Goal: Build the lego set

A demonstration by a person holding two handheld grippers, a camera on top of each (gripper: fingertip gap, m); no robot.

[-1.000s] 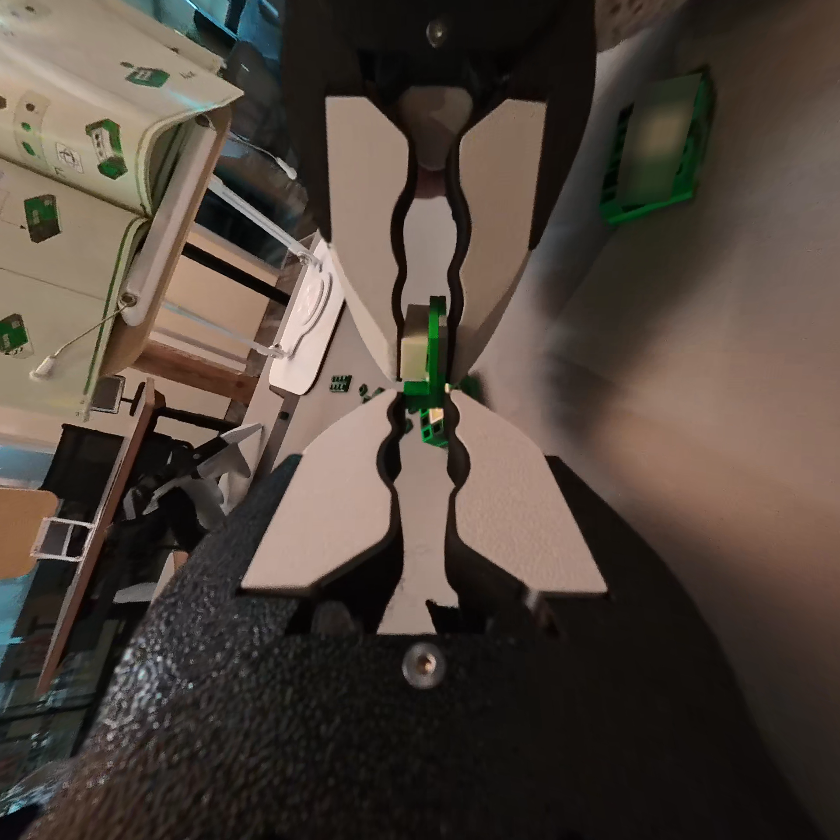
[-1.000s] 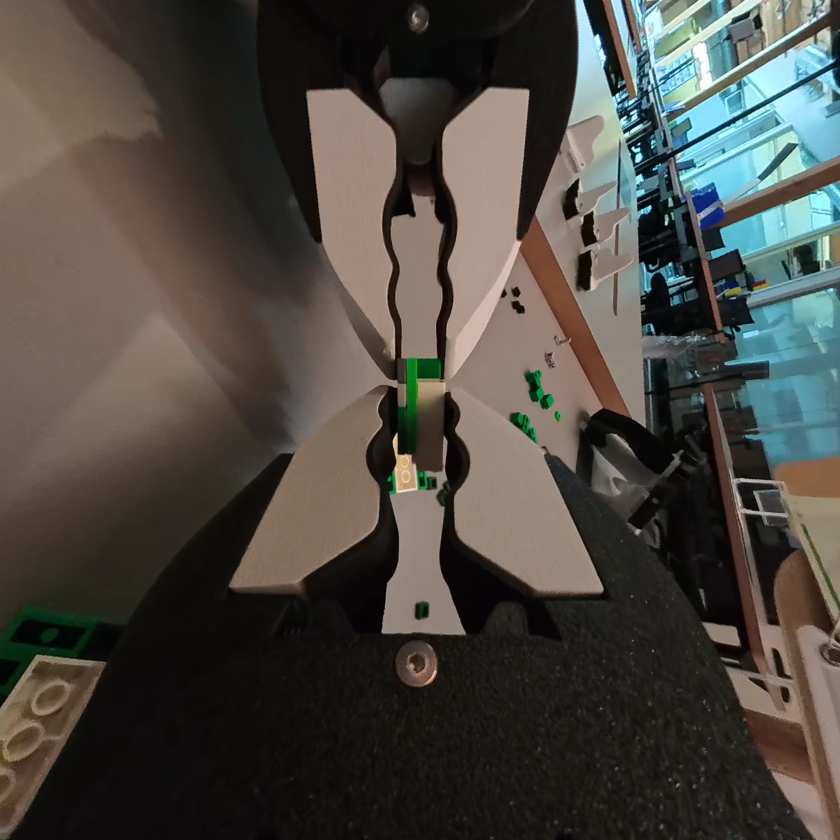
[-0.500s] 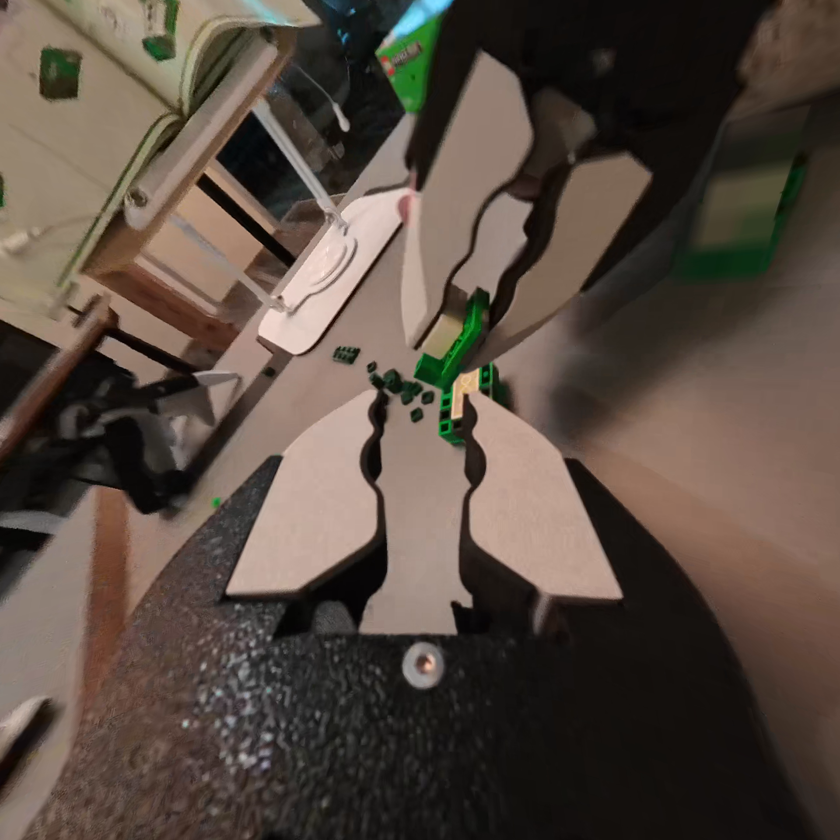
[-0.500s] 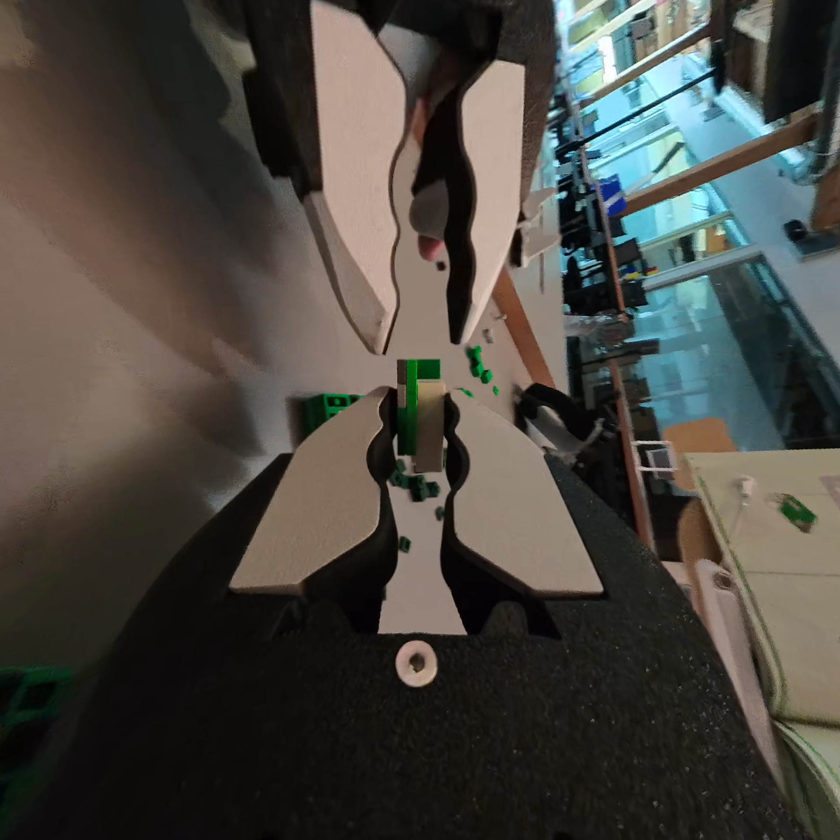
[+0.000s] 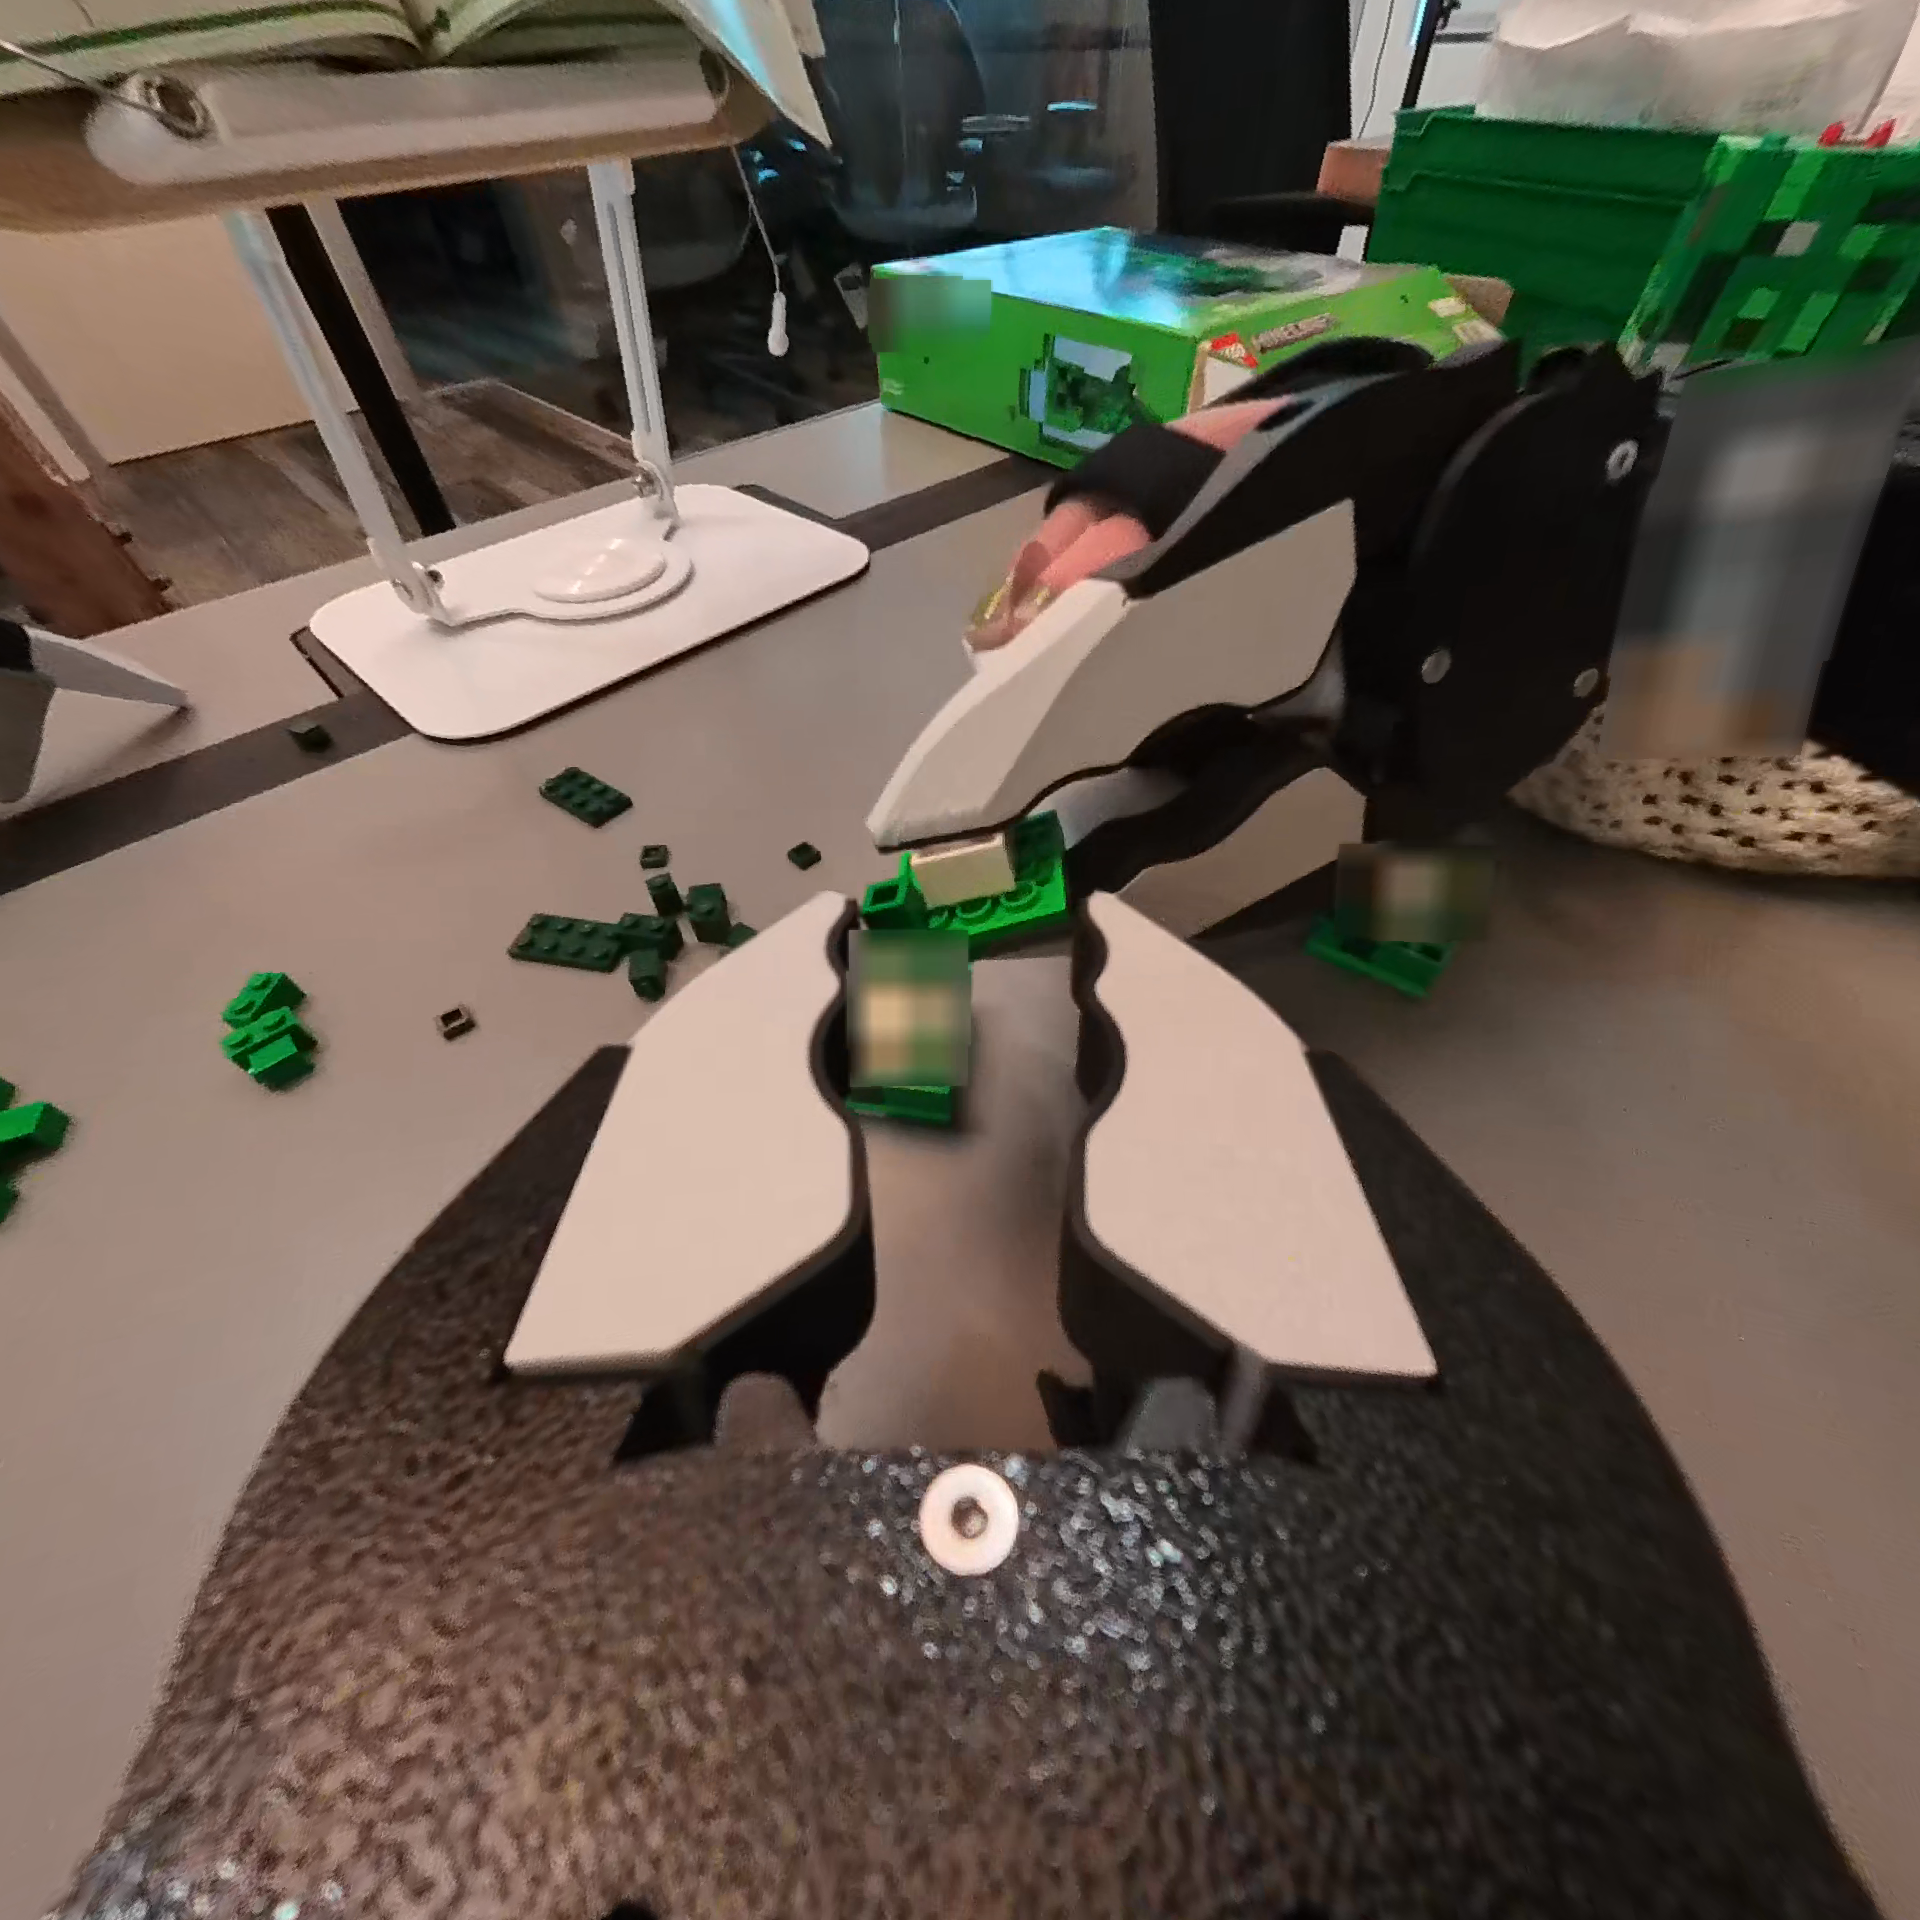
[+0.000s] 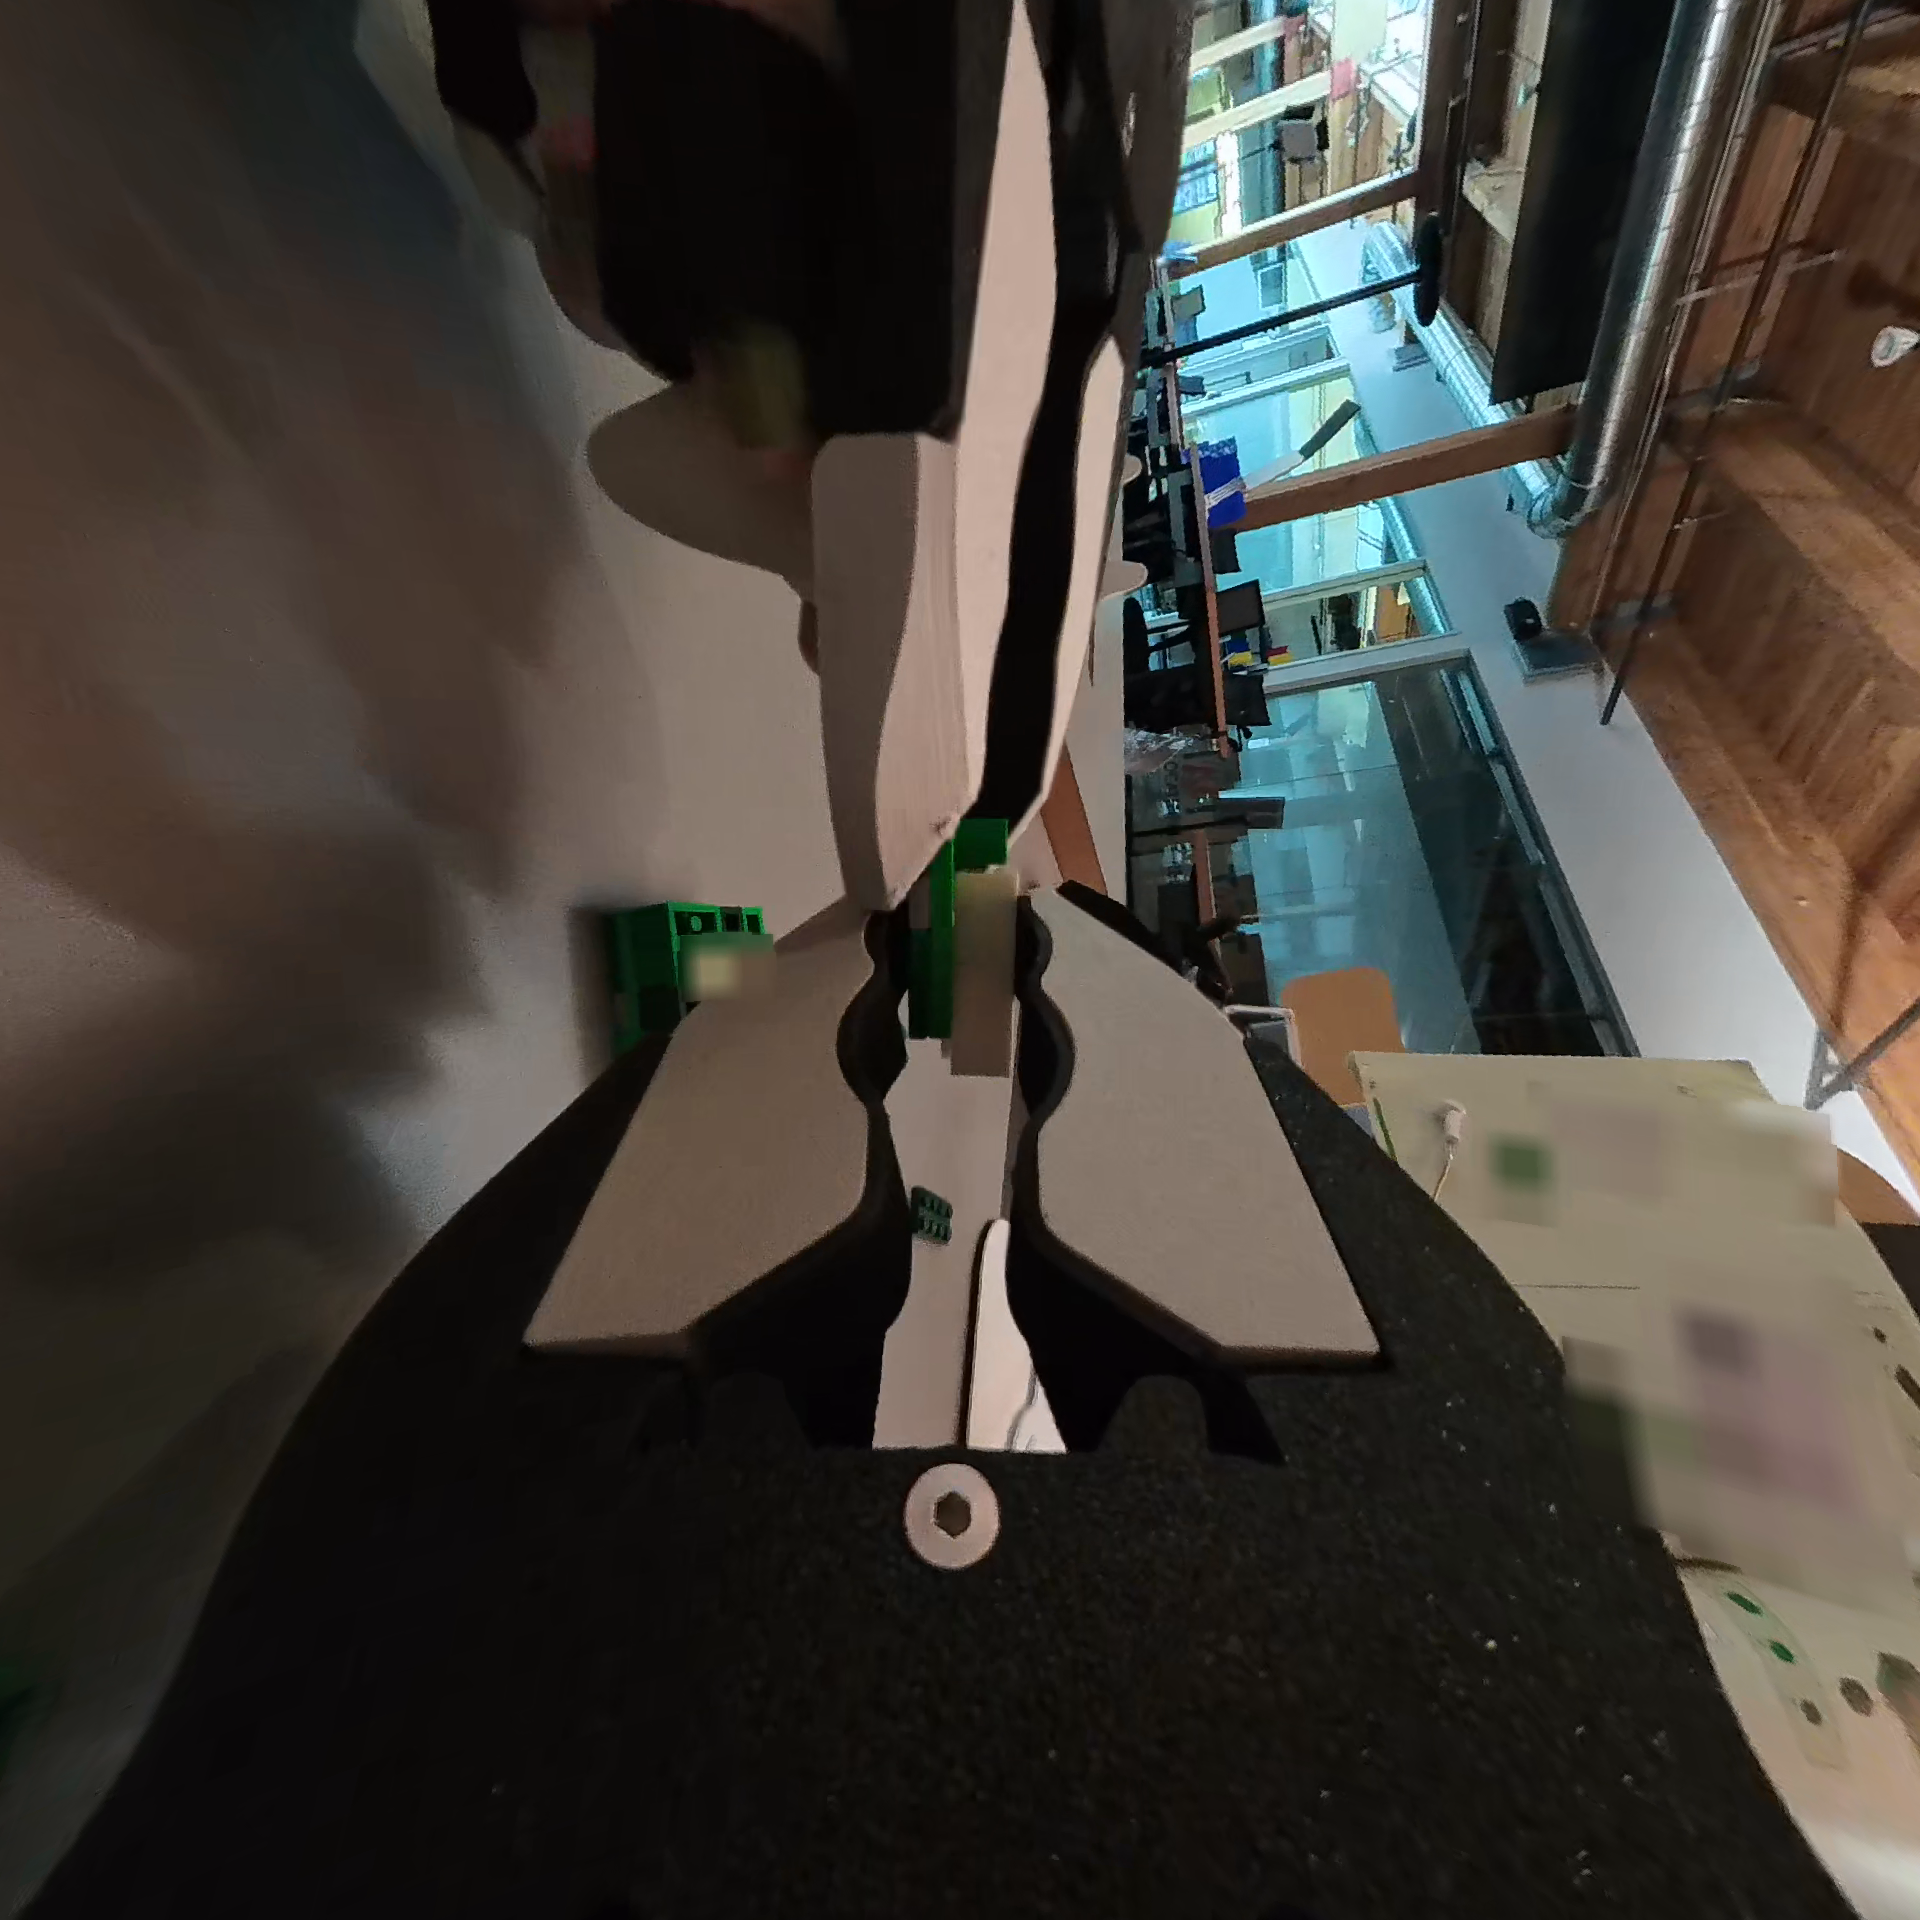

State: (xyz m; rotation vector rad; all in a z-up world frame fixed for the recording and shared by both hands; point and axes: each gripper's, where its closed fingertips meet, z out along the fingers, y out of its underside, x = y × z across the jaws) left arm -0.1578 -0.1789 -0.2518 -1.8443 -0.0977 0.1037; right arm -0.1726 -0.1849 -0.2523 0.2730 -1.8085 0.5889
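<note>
R gripper (image 6: pixel 951 961) is clamped on a small green-and-cream lego assembly (image 6: pixel 961 951), pinched edge-on between its tips. L gripper (image 5: pixel 961 935) is spread wide, grasping nothing; that assembly (image 5: pixel 977 888) sits just past its tips, w/ R gripper coming in from the right. Loose dark green bricks (image 5: pixel 613 930) lie ahead-left of L gripper on the grey table (image 5: pixel 1558 1143); green lego box (image 5: pixel 1143 322) far ahead.

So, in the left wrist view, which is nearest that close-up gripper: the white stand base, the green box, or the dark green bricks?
From the left gripper:
1. Dark green bricks, just ahead-left.
2. White stand base, farther back-left.
3. Green box, farthest, at the table's back.
</note>
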